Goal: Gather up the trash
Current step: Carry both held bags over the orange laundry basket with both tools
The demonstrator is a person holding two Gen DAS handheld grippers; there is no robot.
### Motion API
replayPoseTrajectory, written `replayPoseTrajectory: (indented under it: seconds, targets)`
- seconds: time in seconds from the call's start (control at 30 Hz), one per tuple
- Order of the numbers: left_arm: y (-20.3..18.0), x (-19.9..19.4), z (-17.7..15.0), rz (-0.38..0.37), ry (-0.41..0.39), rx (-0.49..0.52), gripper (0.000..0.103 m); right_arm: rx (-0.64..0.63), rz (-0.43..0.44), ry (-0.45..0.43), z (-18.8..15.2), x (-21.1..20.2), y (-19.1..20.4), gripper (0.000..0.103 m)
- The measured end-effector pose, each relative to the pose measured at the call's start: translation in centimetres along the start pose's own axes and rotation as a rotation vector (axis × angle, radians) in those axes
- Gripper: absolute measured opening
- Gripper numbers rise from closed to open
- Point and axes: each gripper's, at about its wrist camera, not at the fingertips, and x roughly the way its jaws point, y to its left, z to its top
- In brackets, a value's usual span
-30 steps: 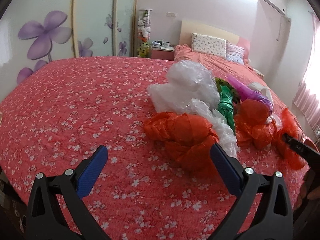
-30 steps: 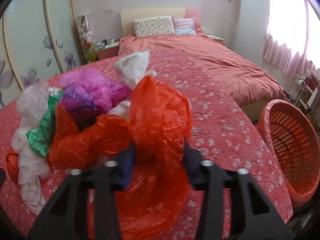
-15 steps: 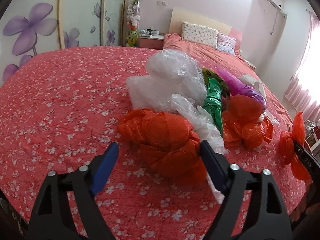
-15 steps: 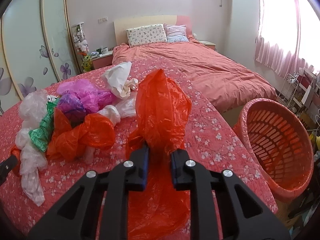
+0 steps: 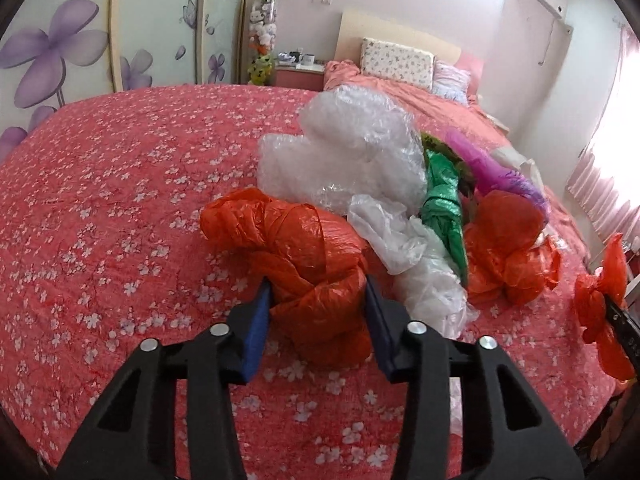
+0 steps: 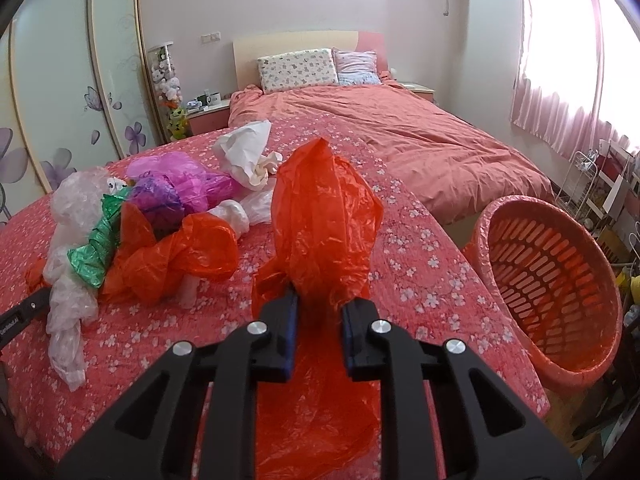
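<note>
Left gripper [image 5: 318, 322] has narrowed around the knotted orange bag [image 5: 296, 256]; whether it grips yet, I cannot tell.
Right gripper [image 6: 318, 320], lifted clear of the pile [image 6: 160, 216], stays clamped on an orange bag [image 6: 324, 224], the basket [image 6: 552, 280] beside the bed [image 6: 420, 264] probably next.

You face a coral bedspread [image 5: 120, 208] dotted with white blossoms; at your twelve o'clock, an orange bag [image 5: 304, 252]; at two o'clock, clear wrap [image 5: 352, 152], green foil [image 5: 444, 204], purple plastic [image 5: 496, 172].
</note>
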Motion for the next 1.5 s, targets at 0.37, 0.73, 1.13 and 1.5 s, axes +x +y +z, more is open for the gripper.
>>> replayPoseTrajectory:
  seconds: [0.37, 0.73, 1.13, 1.5]
  targets:
    - [1.9, -5.1, 1.0, -0.004, -0.091, -0.036, 0.041, 0.003, 0.017, -0.057, 1.1, -2.8, -0.2, 0.018]
    - [-7.2, -8.3, 2.1, -0.159, -0.136, 0.114, 0.041, 0.025, -0.002, -0.105, 2.0, -5.7, -4.0, 0.018]
    - [-22.5, -6.1, 0.1, -0.430, -0.069, 0.291, 0.041, 0.141, -0.111, -0.107, 1.6, -6.8, -14.6, 0.018]
    - [-32.4, -3.5, -2.9, -0.603, 0.005, 0.427, 0.041, 0.270, -0.168, -0.102, 0.9, -5.8, -23.6, 0.019]
